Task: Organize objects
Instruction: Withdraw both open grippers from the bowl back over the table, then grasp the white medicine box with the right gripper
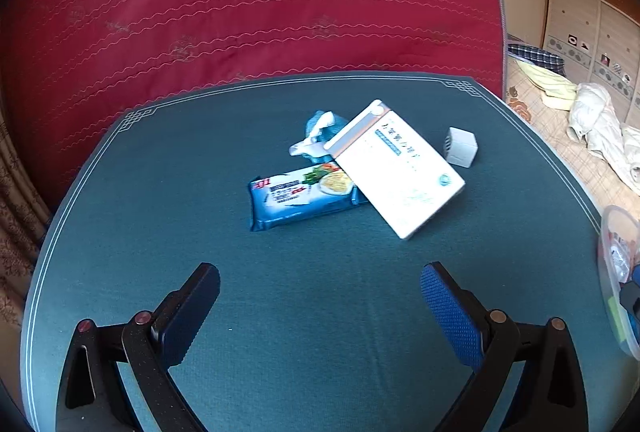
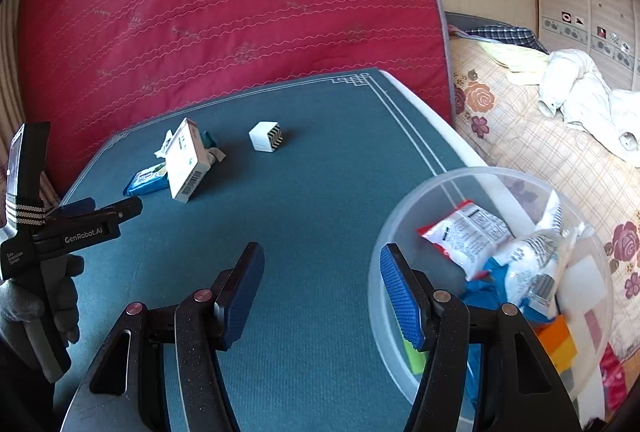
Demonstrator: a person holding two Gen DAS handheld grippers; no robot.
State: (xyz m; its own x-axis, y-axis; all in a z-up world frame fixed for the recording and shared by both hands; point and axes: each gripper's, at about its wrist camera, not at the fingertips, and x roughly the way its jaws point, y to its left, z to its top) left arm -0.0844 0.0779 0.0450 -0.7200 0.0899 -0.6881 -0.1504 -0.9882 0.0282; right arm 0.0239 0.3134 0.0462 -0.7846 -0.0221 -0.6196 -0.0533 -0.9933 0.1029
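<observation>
1. Several items already lie in the clear round plastic bowl (image 2: 404, 216) at the right edge of the teal-covered table (image 1: 320, 292): a red-and-white printed packet (image 2: 466, 232), a white printed pouch (image 2: 528, 264), something crumpled and blue, and a few coloured blocks. By my reading, the sorting is partly done.

2. Four things remain out on the table, in a loose cluster toward its far side: a flat blue noodle packet (image 1: 296, 197), a white rectangular cardboard box (image 1: 396, 167) leaning tilted across the packet's right end, a crumpled blue-and-white wrapper (image 1: 320, 131) just behind both, and a small white cube with a striped face (image 1: 462, 147) standing apart to the right of the box.

3. The left tongs (image 1: 320, 306) are spread wide with nothing between them, hovering over bare cloth. The cluster lies ahead of them, well apart, the noodle packet nearest.

4. The right tongs (image 2: 322, 296) are partly spread and empty. The bowl's rim sits just beside the right finger; the cube and the box lie ahead and to the left, well apart.

5. A gloved hand (image 2: 44, 304) carries the left tool, seen at the left edge of the right wrist view.
</observation>
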